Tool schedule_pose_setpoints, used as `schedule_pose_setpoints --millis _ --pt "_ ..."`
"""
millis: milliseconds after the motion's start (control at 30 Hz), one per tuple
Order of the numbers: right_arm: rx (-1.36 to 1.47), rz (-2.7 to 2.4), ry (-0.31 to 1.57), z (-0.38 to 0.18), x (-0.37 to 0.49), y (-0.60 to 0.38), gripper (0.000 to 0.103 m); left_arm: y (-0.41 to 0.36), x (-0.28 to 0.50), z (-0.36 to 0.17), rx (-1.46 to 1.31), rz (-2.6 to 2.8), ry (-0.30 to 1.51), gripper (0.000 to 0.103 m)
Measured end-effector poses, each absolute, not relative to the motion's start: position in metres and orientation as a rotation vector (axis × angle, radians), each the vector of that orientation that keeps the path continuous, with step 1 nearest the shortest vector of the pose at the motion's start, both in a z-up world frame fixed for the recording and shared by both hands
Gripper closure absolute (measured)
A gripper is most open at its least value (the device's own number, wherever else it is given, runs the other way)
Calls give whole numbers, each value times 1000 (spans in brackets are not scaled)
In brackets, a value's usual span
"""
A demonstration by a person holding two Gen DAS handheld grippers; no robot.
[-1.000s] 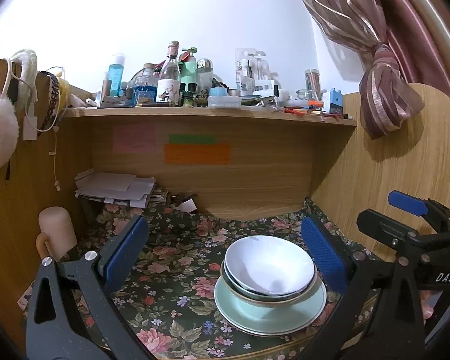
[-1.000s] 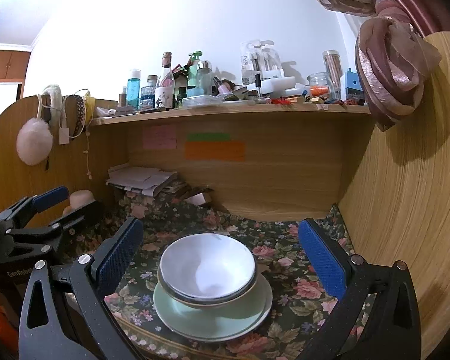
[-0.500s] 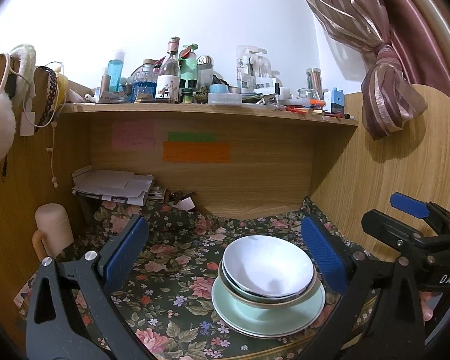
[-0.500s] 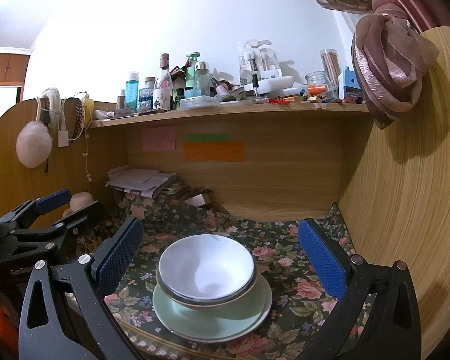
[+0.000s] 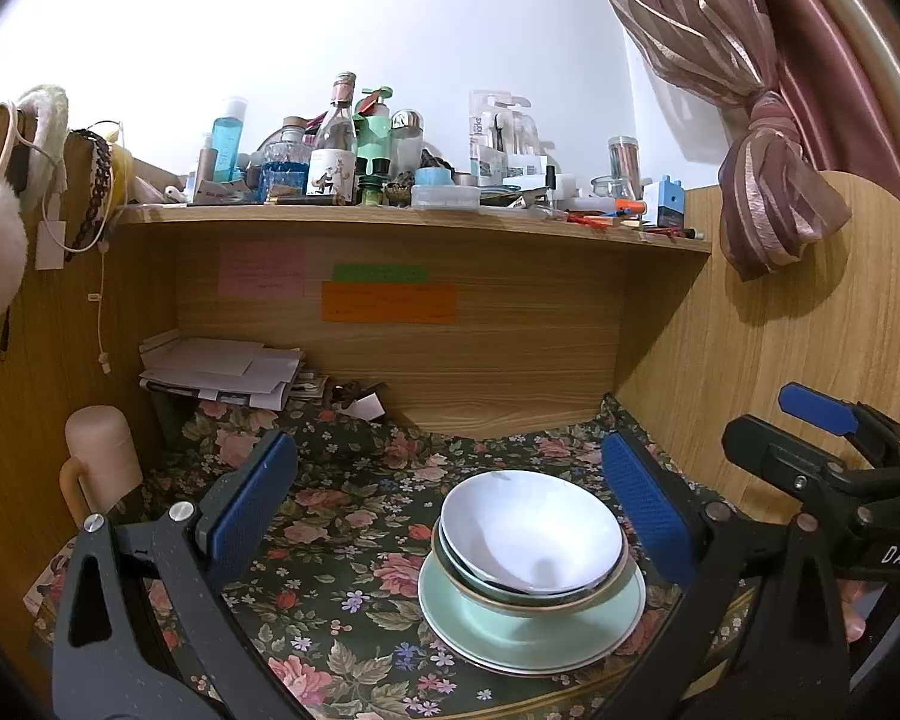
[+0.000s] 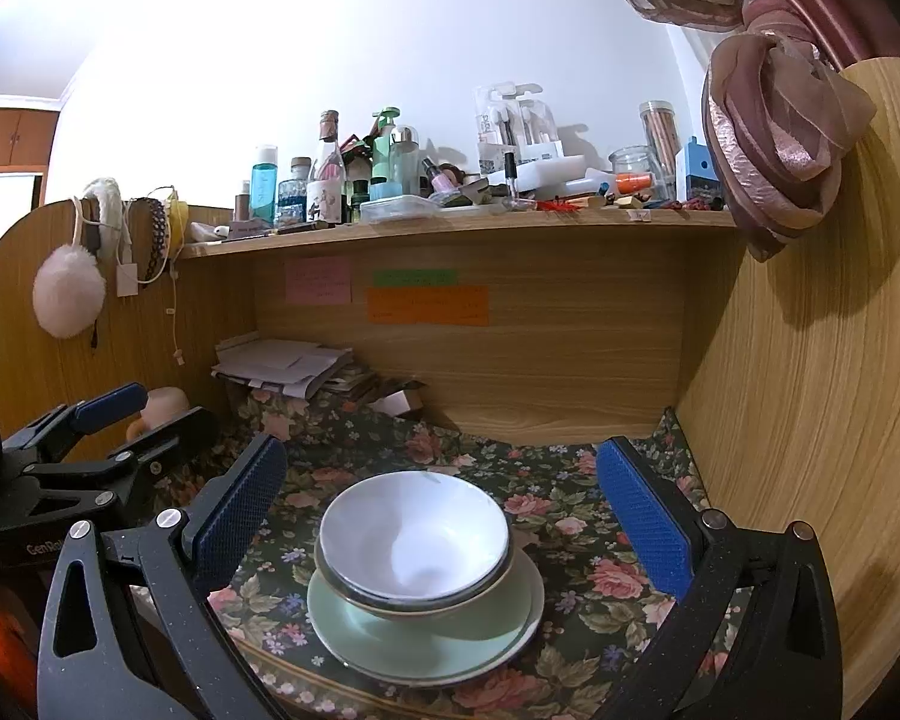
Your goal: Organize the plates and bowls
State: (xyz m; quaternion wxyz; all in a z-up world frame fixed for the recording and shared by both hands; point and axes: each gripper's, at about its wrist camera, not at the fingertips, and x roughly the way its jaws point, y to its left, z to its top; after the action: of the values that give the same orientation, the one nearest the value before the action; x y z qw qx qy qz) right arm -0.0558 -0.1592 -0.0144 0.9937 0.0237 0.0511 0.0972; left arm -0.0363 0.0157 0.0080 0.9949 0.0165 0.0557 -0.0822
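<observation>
A white bowl (image 5: 531, 531) sits nested in other bowls on pale green plates (image 5: 528, 630), one stack on the floral tablecloth (image 5: 342, 540). The bowl (image 6: 414, 537) and plates (image 6: 426, 639) also show in the right wrist view. My left gripper (image 5: 450, 504) is open and empty, held back from the stack, which lies toward its right finger. My right gripper (image 6: 441, 507) is open and empty, with the stack centred between its fingers, a little ahead. Each gripper shows in the other's view: the right one (image 5: 822, 438) and the left one (image 6: 108, 420).
A wooden desk alcove walls in the cloth at back and sides (image 5: 510, 360). A paper pile (image 5: 222, 369) and a pink cup (image 5: 99, 462) stand at the back left. A cluttered shelf of bottles (image 5: 342, 150) runs overhead. A tied curtain (image 5: 768, 192) hangs at right.
Both grippers have drifted slightly, so the view has shifted a little. The stack has not moved and both grippers stay open.
</observation>
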Motion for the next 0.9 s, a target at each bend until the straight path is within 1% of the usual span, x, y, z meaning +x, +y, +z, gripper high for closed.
schedule_pose_setpoints --millis 900 --pt "61 195 109 -15 -53 -158 0 14 -33 9 4 -155 120 0"
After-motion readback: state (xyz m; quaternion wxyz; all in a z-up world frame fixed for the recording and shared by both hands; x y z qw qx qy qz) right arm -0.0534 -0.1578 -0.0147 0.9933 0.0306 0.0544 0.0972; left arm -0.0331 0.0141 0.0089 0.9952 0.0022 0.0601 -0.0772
